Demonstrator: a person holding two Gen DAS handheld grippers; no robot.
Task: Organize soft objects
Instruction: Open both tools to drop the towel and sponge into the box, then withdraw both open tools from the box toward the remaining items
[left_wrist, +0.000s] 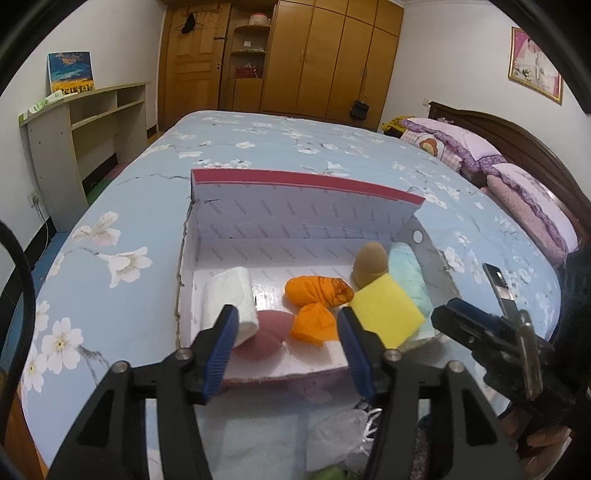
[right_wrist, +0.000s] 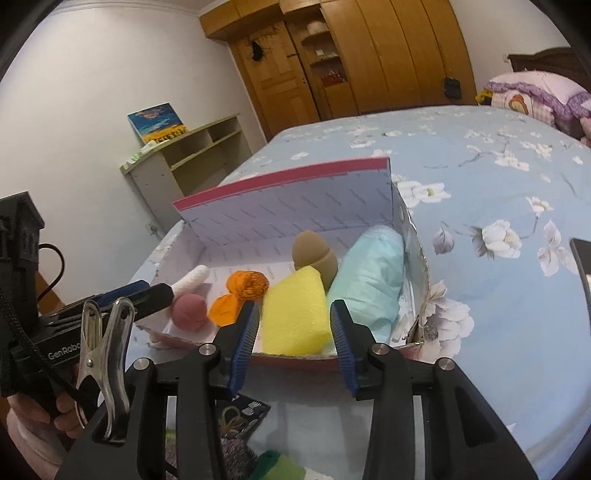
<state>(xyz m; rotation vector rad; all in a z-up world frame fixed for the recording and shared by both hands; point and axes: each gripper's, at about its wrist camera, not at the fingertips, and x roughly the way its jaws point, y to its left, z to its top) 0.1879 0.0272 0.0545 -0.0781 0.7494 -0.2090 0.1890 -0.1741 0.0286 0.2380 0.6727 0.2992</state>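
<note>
We see the yellow sponge (right_wrist: 295, 314) resting at the near right of the cardboard box (right_wrist: 288, 206), propped on the rolled aqua cloth (right_wrist: 369, 277); our right gripper (right_wrist: 293, 328) stands open just before it (apparently letting go), left gripper (left_wrist: 288, 339) open, empty.

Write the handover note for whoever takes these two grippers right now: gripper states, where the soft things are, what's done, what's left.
Left gripper: open, empty, at the box's near edge.
Right gripper: open, yellow sponge between the jaws, not pressed.
In the cardboard box: white towel roll, pink puff, orange cloth, brown makeup sponge, mint towel.
Left: loose soft items lying in front of the box.
</note>
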